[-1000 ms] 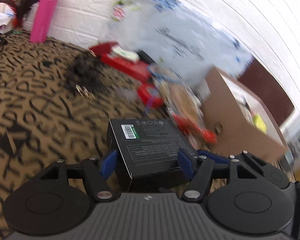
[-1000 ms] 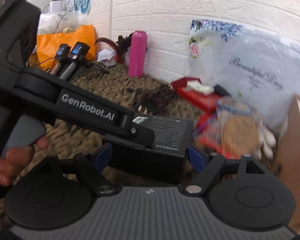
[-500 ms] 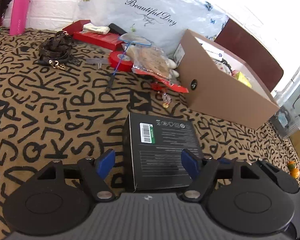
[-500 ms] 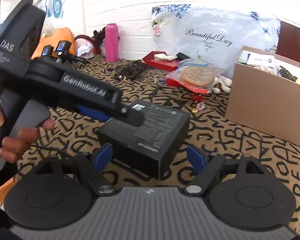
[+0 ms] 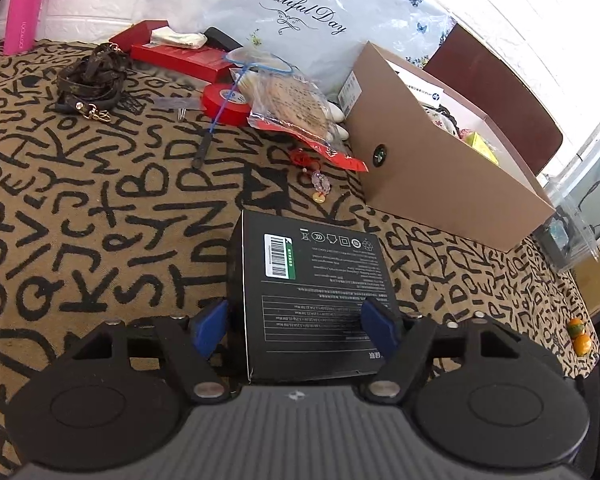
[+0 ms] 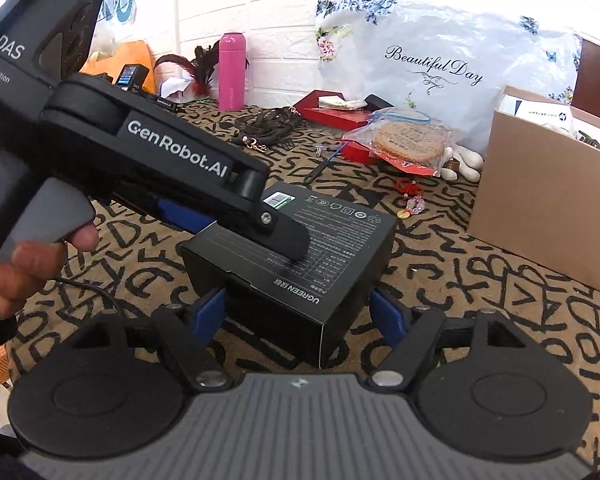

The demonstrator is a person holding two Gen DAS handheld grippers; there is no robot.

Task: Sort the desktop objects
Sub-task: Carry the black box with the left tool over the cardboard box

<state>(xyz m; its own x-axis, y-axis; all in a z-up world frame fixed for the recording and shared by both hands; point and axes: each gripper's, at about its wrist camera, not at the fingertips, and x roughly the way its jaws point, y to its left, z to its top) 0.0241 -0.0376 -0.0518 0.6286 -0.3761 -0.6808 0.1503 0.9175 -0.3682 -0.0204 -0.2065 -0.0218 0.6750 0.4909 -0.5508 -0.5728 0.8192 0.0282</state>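
Sitting flat on the letter-patterned tablecloth (image 5: 80, 208), the black box (image 5: 312, 292) is lying between the blue pads of the left gripper (image 5: 296, 326); its left pad is showing a sliver of gap from the box's side, and whether the right pad is touching is not clear, so the claw is looking released around it rather than clenched. The right wrist view is showing what the left one is not: the left gripper's body (image 6: 172, 160) reaching in from the side with a hand (image 6: 24, 268) on its grey trigger. The right gripper (image 6: 300, 316) is hanging spread wide just short of the box's near corner. Beyond, a cardboard box (image 5: 440, 176) is standing near a red tape roll (image 5: 224, 102) and a pink bottle (image 6: 232, 72)
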